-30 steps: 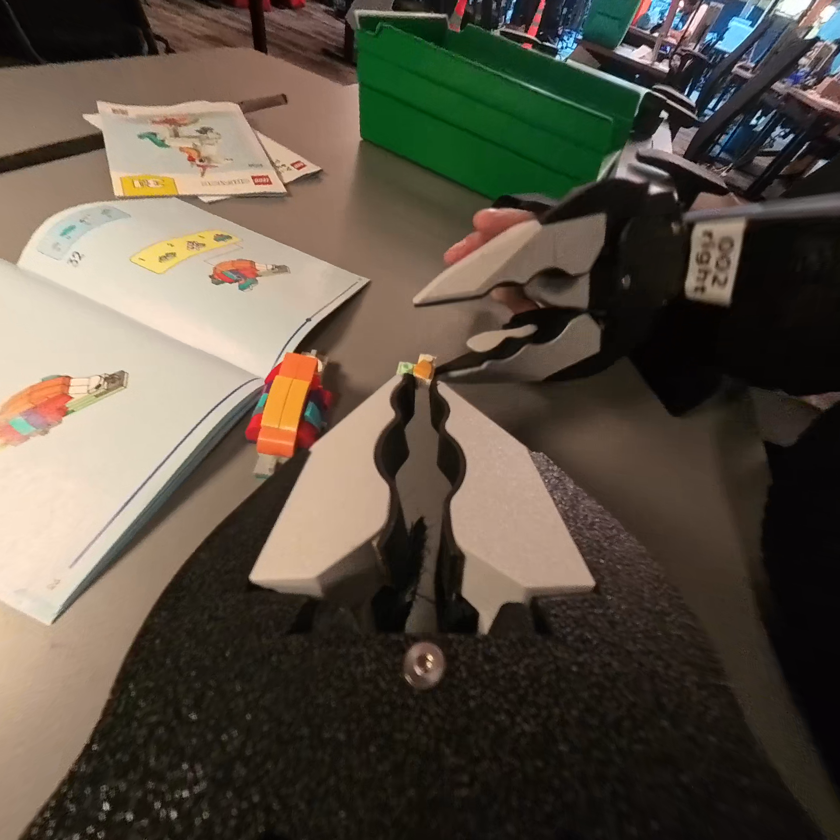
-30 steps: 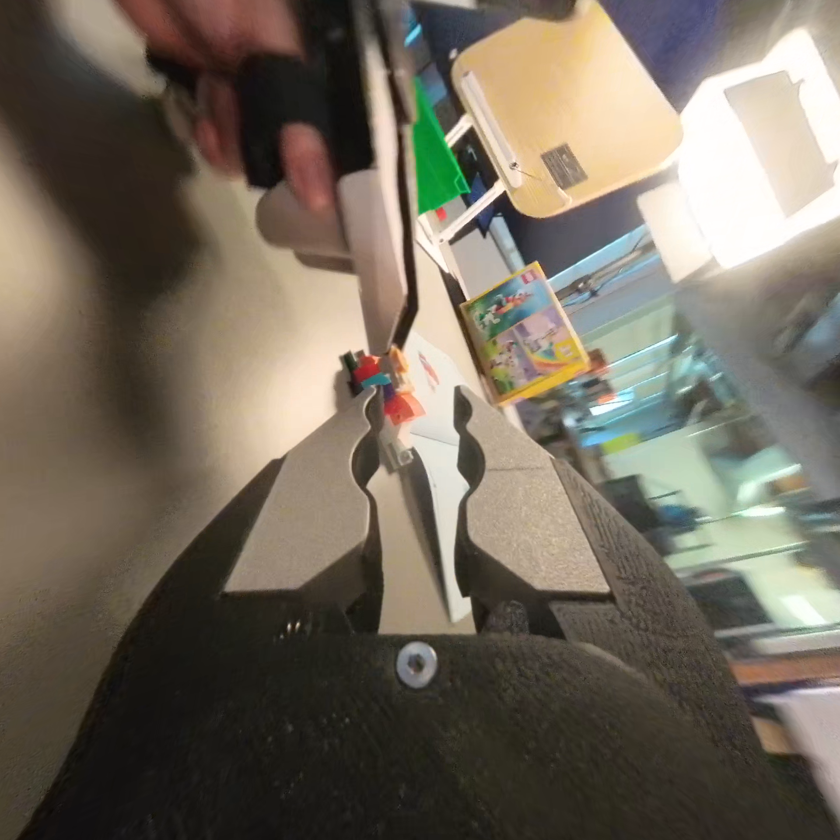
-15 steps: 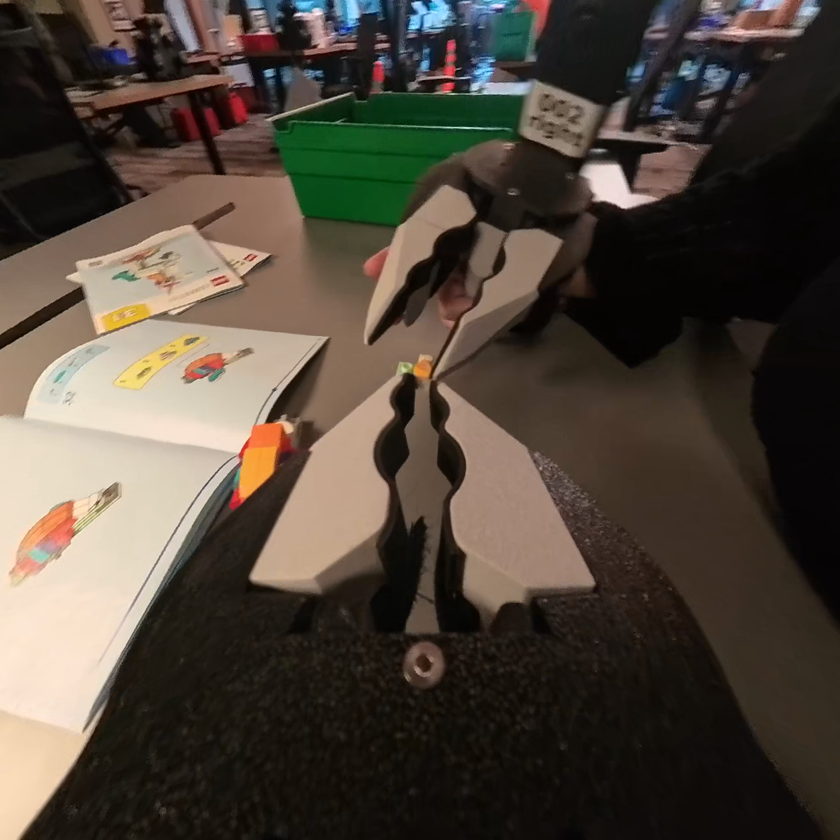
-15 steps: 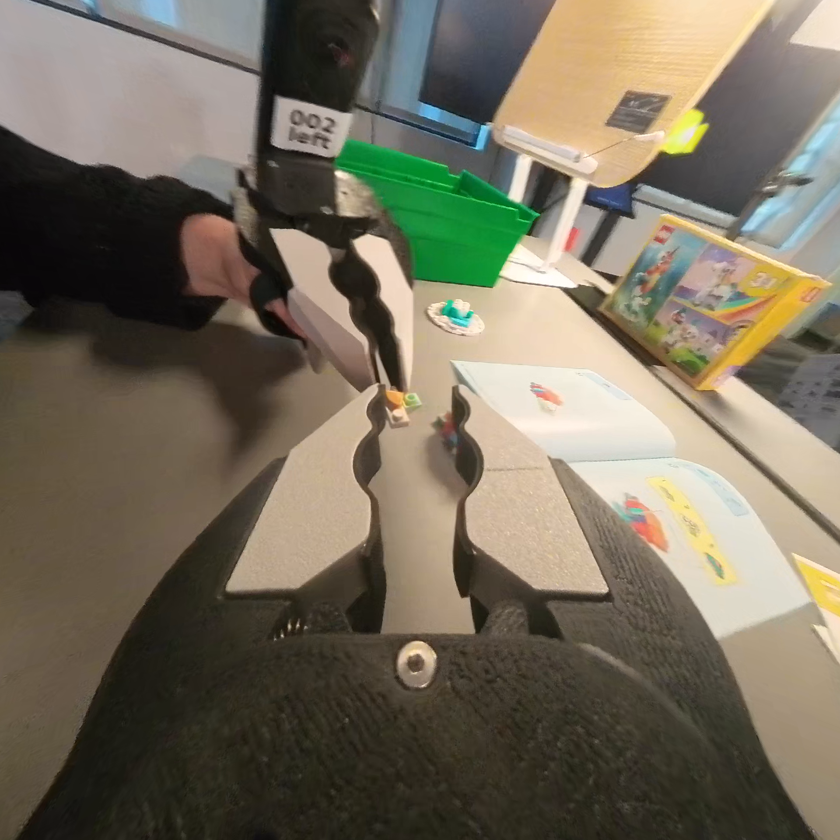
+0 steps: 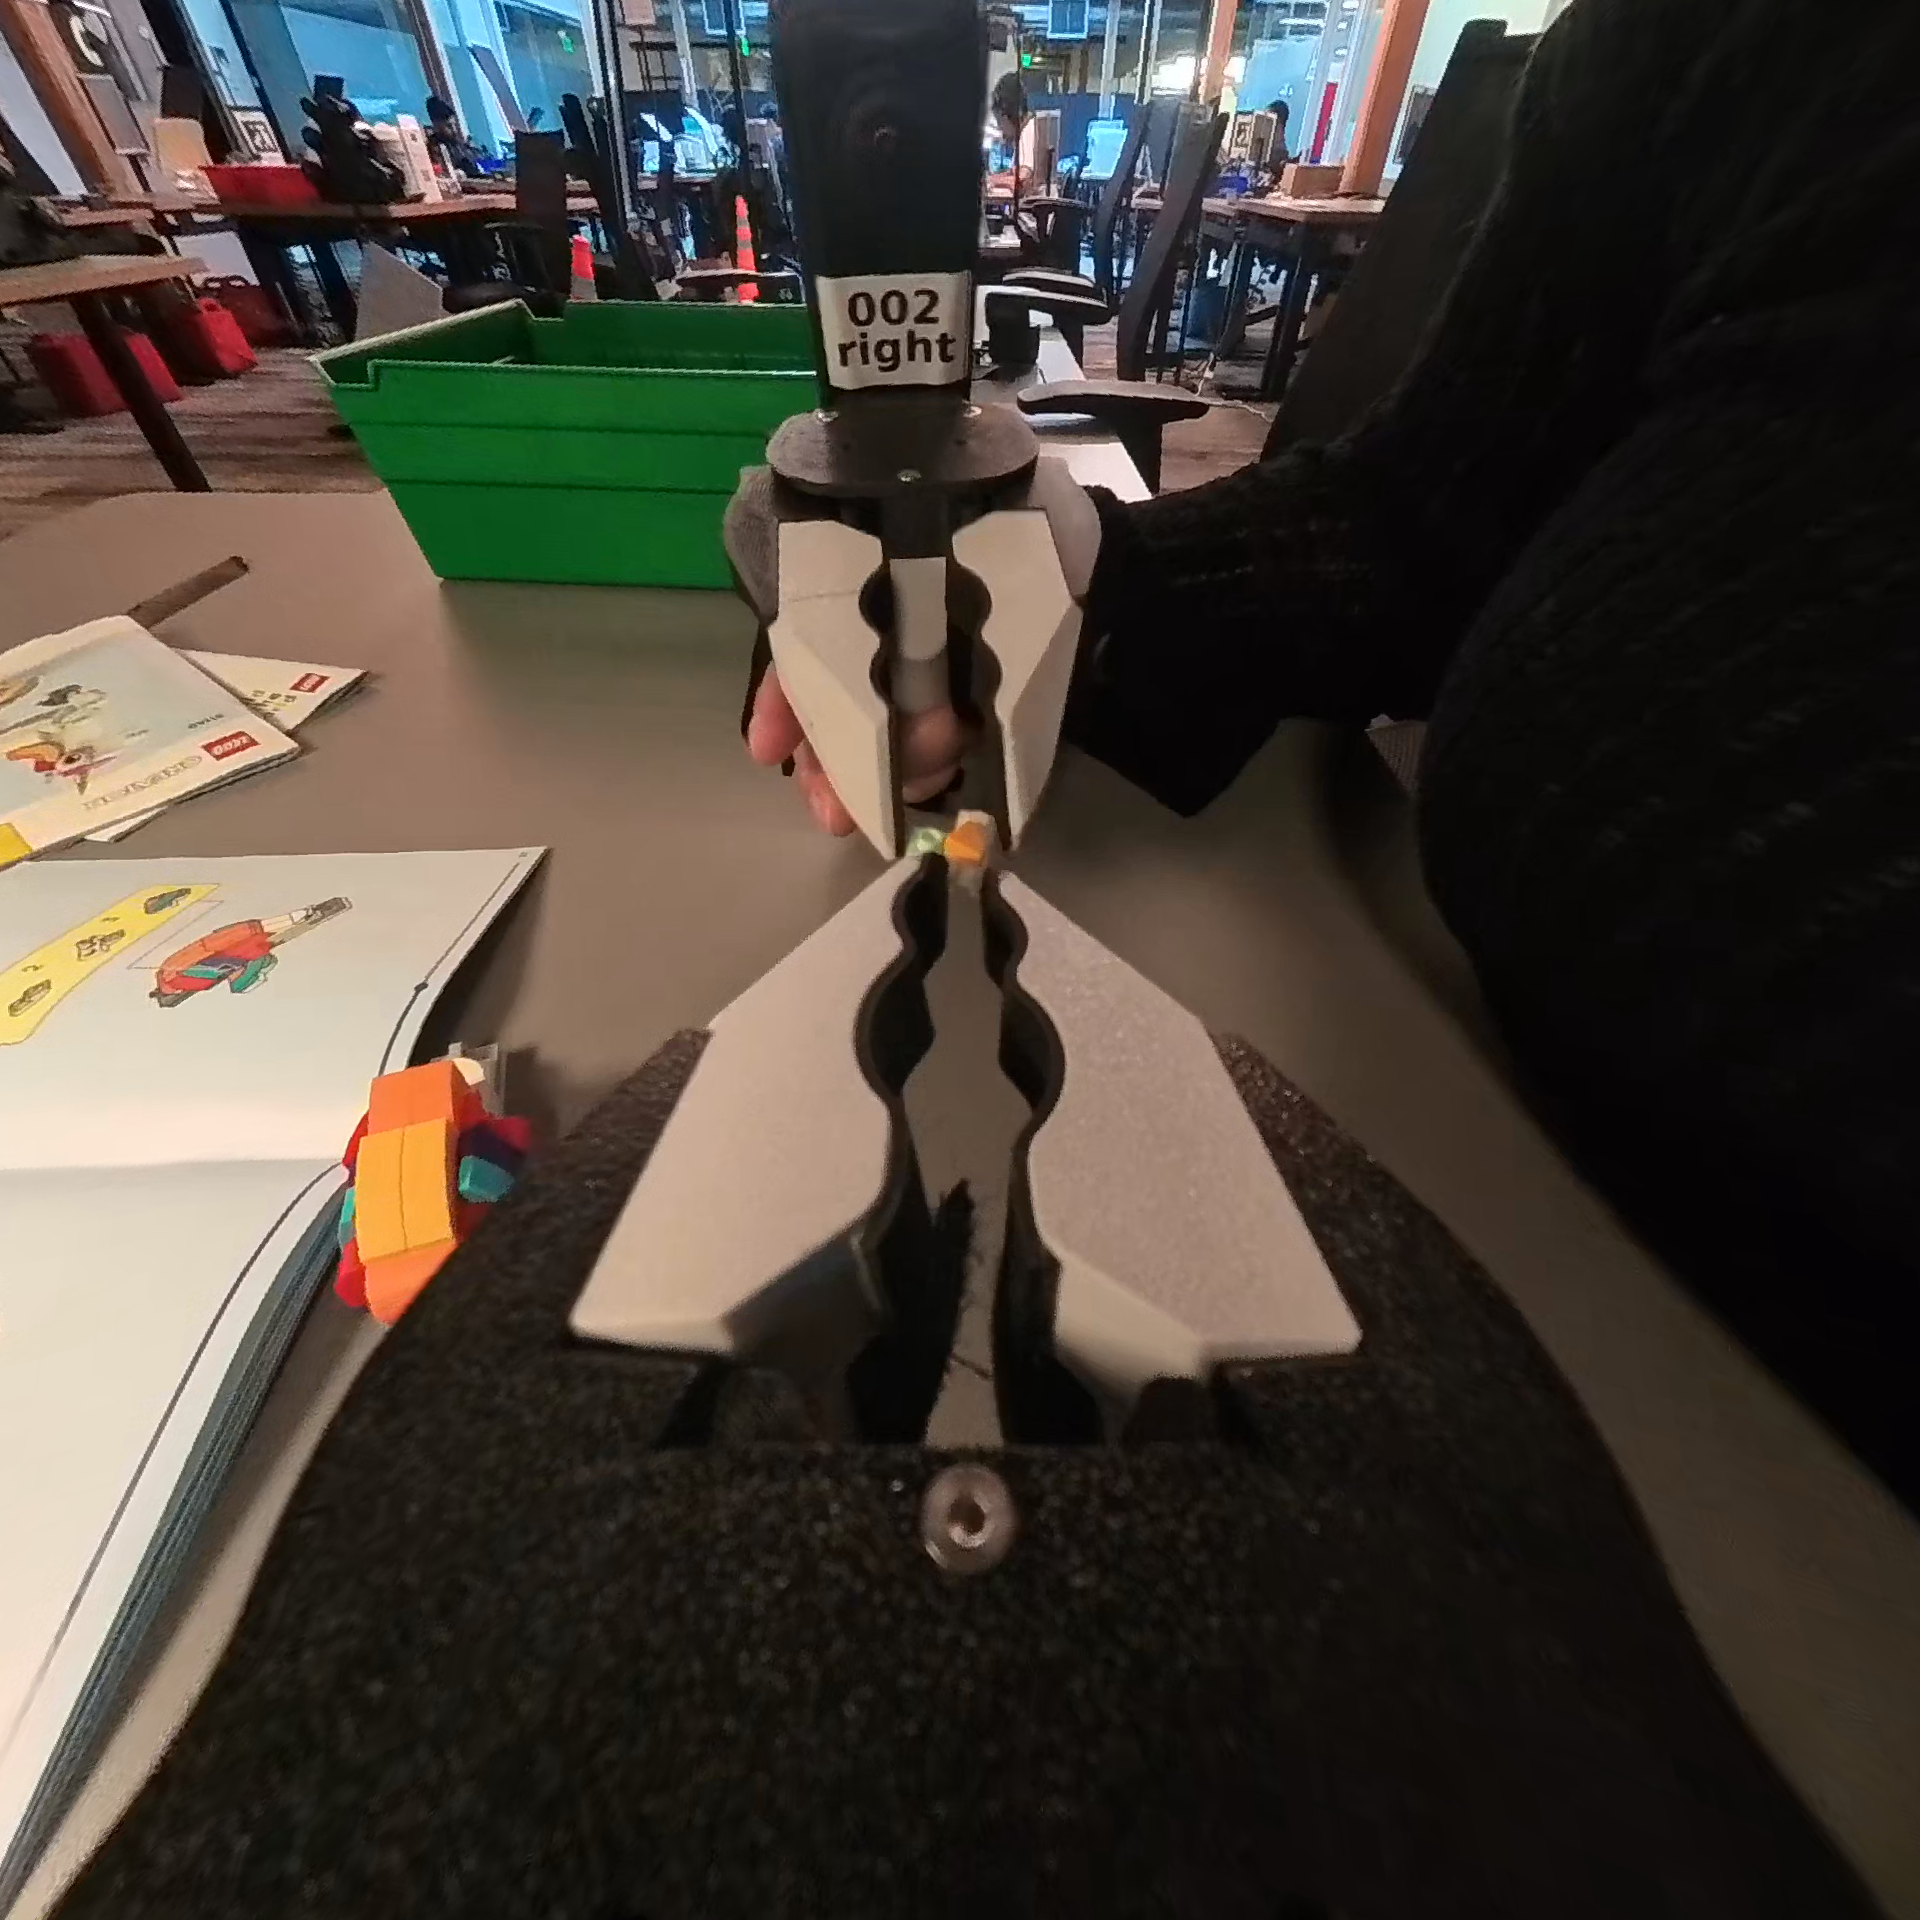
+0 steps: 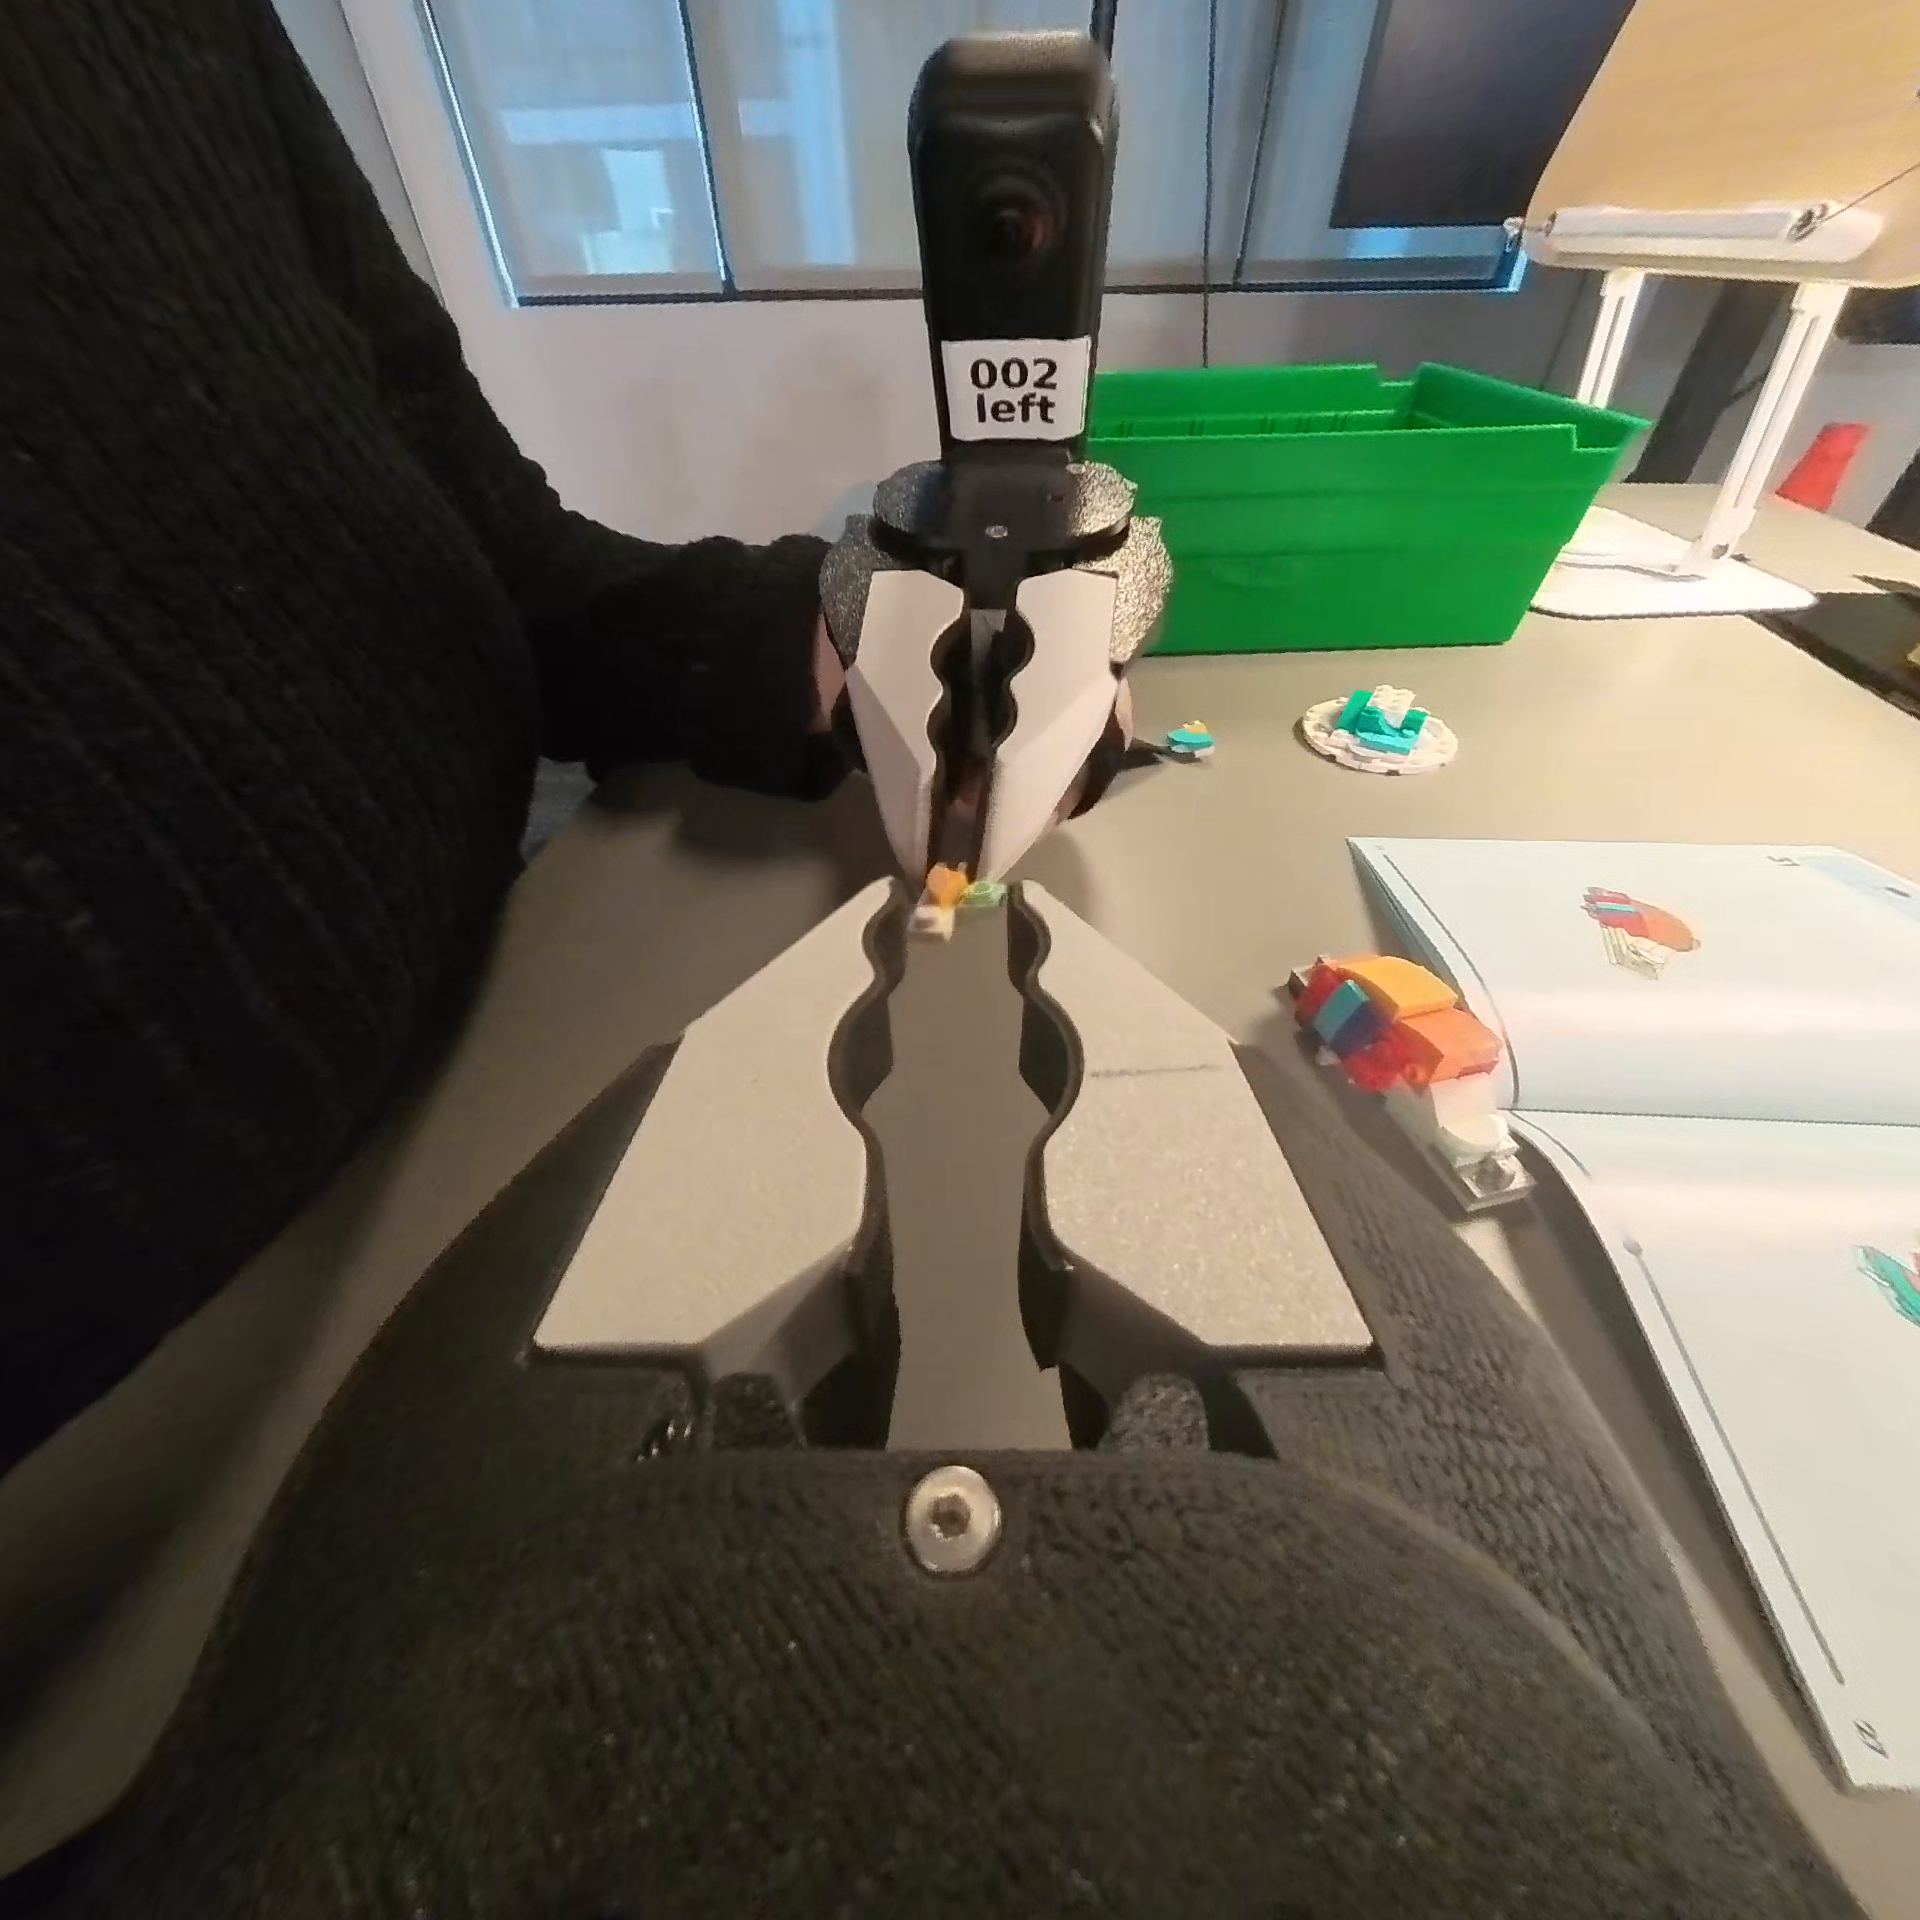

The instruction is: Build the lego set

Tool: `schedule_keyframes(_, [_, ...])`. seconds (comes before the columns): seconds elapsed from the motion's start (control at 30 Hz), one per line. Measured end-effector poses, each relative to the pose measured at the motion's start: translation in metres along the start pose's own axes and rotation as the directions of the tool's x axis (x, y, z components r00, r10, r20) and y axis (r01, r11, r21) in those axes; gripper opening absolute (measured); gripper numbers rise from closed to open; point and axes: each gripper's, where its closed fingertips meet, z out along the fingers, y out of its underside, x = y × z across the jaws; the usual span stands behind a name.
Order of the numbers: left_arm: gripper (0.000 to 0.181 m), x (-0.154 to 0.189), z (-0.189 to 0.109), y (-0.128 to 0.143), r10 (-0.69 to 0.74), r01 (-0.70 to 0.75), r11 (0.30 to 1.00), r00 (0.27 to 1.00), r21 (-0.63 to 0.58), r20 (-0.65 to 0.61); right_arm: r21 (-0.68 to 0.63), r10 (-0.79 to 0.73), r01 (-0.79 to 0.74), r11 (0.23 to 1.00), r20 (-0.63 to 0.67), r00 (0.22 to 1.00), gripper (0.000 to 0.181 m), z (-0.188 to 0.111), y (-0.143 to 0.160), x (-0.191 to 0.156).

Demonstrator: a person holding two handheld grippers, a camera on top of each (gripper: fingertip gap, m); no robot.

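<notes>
Grey tabletop (image 5: 644, 727) runs out to a green bin (image 5: 561, 457) and a busy workshop behind. Nearest, the left gripper (image 5: 951, 878) is clenched on a tiny sub-assembly (image 5: 954, 840) of orange, pale-green and white bits, held above the table. A second ago the right gripper (image 6: 940, 914) lay sideways; now it faces the left tip to tip, fingers apart around the piece, possibly touching it. A handover or press-on seems next. Leftward, the orange-red model (image 5: 416, 1195) rests by the open booklet (image 5: 208, 1018).
</notes>
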Motion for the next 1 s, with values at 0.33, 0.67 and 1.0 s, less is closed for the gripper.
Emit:
schedule_keyframes(0.33, [0.005, 0.012, 0.005, 0.013, 0.023, -0.028, 0.996, 0.998, -0.084, -0.060, -0.111, -0.022, 0.029, 0.993, 0.056, 0.998, 0.014, 0.001, 0.014, -0.010])
schedule_keyframes(0.67, [0.005, 0.028, 0.011, 0.033, 0.035, -0.065, 0.978, 0.988, -0.201, -0.147, -0.314, -0.028, 0.068, 0.947, 0.129, 0.991, 0.011, 0.003, 0.037, -0.026])
schedule_keyframes(1.0, [0.005, 0.039, 0.012, 0.037, 0.015, -0.062, 0.972, 0.979, -0.228, -0.202, -0.379, -0.051, 0.126, 0.917, 0.201, 0.978, 0.011, 0.004, 0.042, -0.036])
